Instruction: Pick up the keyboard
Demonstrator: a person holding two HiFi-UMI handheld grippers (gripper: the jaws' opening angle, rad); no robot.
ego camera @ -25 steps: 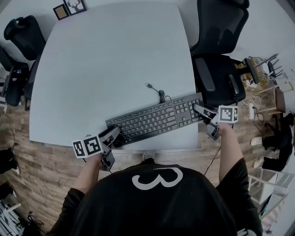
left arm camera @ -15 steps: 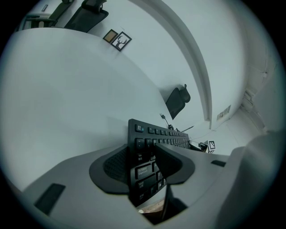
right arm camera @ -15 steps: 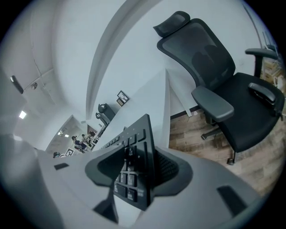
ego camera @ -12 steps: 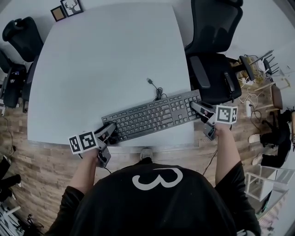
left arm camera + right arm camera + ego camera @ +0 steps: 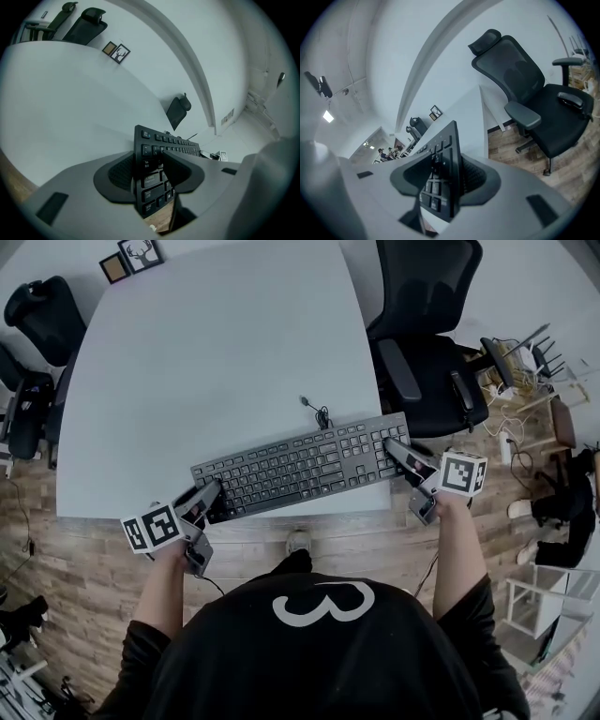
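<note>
Both ends of the keyboard (image 5: 300, 468) sit in our grip at the table's (image 5: 216, 352) near edge: left gripper (image 5: 203, 499) clamps one, right gripper (image 5: 397, 450) (jaws just closing further) pinches the other.

One number reads clear, nothing else.
A big white "3" sits right there on the person's black shirt (image 5: 319, 652); white legends dot the keyboard (image 5: 300, 467) keys, but they're too small and blurred to read off.
</note>
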